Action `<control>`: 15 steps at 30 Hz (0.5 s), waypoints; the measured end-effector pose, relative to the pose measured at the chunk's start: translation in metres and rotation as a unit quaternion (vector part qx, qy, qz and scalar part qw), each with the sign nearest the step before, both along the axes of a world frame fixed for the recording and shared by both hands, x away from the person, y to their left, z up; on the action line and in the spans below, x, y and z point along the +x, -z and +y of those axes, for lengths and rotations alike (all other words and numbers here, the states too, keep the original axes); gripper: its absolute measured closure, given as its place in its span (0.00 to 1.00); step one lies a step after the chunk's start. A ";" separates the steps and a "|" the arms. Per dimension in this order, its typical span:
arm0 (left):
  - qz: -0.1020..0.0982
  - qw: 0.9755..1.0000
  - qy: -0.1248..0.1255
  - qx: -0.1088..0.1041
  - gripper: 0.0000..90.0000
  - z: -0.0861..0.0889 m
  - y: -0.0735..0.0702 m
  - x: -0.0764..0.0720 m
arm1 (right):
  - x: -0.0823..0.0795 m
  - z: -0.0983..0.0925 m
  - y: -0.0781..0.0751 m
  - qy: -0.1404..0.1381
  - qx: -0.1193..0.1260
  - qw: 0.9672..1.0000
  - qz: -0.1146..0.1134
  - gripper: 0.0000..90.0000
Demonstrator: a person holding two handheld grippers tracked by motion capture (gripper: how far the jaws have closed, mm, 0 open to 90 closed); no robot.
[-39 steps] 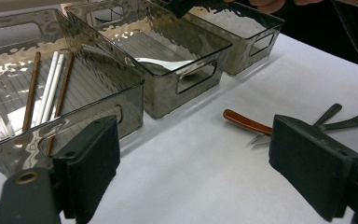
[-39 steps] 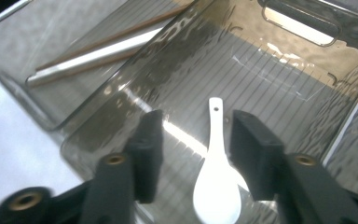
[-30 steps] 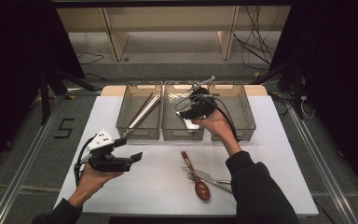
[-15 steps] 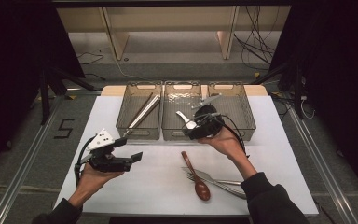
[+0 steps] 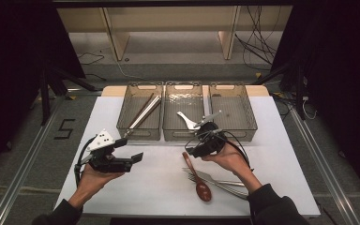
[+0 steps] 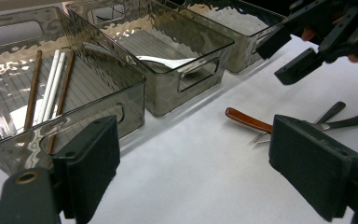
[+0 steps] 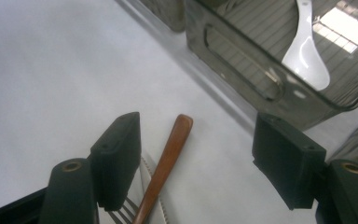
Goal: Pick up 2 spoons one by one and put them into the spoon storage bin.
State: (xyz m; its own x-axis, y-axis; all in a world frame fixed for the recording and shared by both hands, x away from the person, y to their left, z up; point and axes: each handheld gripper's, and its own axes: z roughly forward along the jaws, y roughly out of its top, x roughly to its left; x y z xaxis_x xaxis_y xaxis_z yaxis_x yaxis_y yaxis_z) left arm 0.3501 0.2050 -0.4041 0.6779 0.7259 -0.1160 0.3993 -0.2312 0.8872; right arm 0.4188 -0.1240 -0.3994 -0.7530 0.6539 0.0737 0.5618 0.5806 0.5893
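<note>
While the left gripper waits with jaws wide and empty, the right gripper has just been opening its jaws, nothing between them, above the wooden spoon on the counter near the middle bin. Next it likely must lower and close on the handle.

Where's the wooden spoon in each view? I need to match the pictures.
High view: wooden spoon lies on the table right of centre, below the middle bin.
Left gripper view: right of centre, handle towards the middle bin.
Right gripper view: bottom centre, between the jaws.
Shared landmark: middle bin.
</note>
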 end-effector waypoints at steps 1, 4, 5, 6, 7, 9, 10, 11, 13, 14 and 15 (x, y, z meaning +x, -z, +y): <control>0.000 1.000 0.001 0.002 0.17 0.000 0.000 0.000 | 0.000 0.000 0.002 0.000 -0.002 1.000 0.005 0.38; 0.000 1.000 0.001 0.000 0.17 0.000 0.000 0.000 | 0.000 0.003 0.010 -0.001 -0.009 1.000 0.015 0.40; 0.000 1.000 0.001 0.002 0.17 0.000 0.000 0.000 | 0.000 0.004 0.012 0.000 -0.012 1.000 0.020 0.40; 0.000 1.000 0.001 0.002 0.17 0.000 0.000 0.000 | 0.000 0.005 0.014 -0.002 -0.015 1.000 0.022 0.41; 0.000 1.000 0.002 0.002 0.17 0.000 0.000 0.000 | 0.000 0.006 0.017 -0.002 -0.019 1.000 0.024 0.41; 0.000 1.000 0.002 0.003 0.17 0.000 0.000 0.000 | 0.001 0.008 0.021 -0.001 -0.022 0.999 0.031 0.42; 0.000 1.000 0.002 0.003 0.17 0.000 0.000 0.000 | 0.001 0.010 0.025 -0.002 -0.023 0.999 0.035 0.43; 0.000 1.000 0.002 0.003 0.17 0.000 0.000 0.000 | 0.001 0.011 0.027 -0.002 -0.027 0.999 0.041 0.43; 0.000 1.000 0.002 0.003 0.17 0.000 0.000 0.000 | 0.002 0.014 0.032 -0.001 -0.035 0.998 0.045 0.44; 0.001 1.000 0.002 0.004 0.17 0.000 0.000 0.000 | 0.003 0.014 0.034 -0.001 -0.038 0.998 0.047 0.45; 0.000 1.000 0.002 0.004 0.17 0.000 0.000 0.000 | 0.003 0.016 0.036 0.002 -0.039 0.998 0.050 0.45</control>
